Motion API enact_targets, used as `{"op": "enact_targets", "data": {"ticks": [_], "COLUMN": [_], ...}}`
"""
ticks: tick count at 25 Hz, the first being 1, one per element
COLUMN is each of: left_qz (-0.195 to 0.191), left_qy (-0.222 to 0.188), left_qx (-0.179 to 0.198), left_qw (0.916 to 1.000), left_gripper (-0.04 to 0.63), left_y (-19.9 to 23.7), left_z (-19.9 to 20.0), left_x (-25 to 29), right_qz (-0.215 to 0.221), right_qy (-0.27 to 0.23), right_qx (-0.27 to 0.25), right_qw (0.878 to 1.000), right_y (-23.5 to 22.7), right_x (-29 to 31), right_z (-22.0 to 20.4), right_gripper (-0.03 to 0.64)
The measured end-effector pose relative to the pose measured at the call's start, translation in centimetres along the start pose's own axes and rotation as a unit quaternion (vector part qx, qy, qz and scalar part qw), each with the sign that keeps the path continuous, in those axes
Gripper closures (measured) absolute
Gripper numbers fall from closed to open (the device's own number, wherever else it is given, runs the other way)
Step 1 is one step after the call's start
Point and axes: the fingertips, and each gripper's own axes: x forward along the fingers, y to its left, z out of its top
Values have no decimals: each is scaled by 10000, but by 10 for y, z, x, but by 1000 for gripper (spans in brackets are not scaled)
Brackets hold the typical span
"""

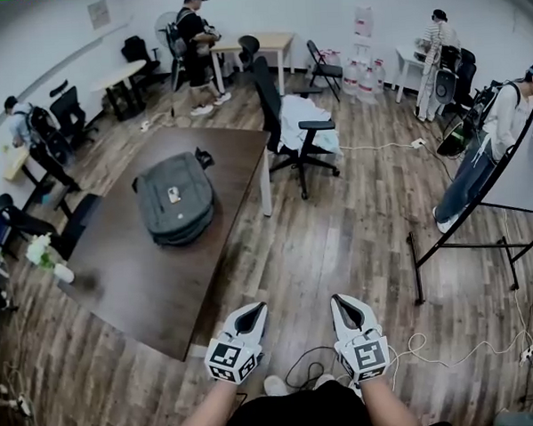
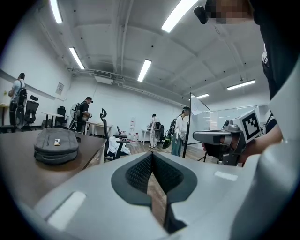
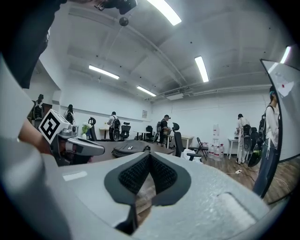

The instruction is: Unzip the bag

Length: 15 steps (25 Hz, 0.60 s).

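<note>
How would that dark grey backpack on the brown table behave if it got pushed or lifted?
The dark grey fabric backpack looks soft, with rounded, sagging edges, so it would probably flop when lifted. Lying flat on the brown wooden table, it seems unlikely to tip or roll, but might slide if pushed.

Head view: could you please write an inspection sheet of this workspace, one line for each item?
Surface: dark table, wooden floor around it.
Job's things: bag lies flat on the table, apart from both tongs; the state of its zip cannot be told.
Clutter: flowers at the table's left edge.
Grippers: left tongs and right tongs are shut and empty, held over the floor short of the table.
Cables: cable lies loose on the floor near the right tongs.
Surroundings: chair beside the table, board on a stand at right, people along the room's edges.
</note>
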Motion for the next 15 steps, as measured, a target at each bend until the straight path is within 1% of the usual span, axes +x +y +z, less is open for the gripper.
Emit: {"op": "enact_targets", "data": {"ticks": [6, 10, 15], "left_qz": [94, 192, 533], "left_qy": [162, 194, 232], "left_qx": [-109, -170, -183], "left_qw": [9998, 9995, 9981], "left_gripper": [577, 577, 577], "left_y": [23, 38, 73], "left_z": [-17, -19, -17], "left_x": [-11, -6, 18], "right_qz": [101, 182, 510], "right_qy": [97, 214, 173], "right_qx": [114, 136, 120], "right_qw": [9998, 9995, 9985], "right_y": [24, 18, 1], "right_x": [14, 32, 83], "right_z": [-11, -20, -18], "right_gripper": [614, 614, 614]}}
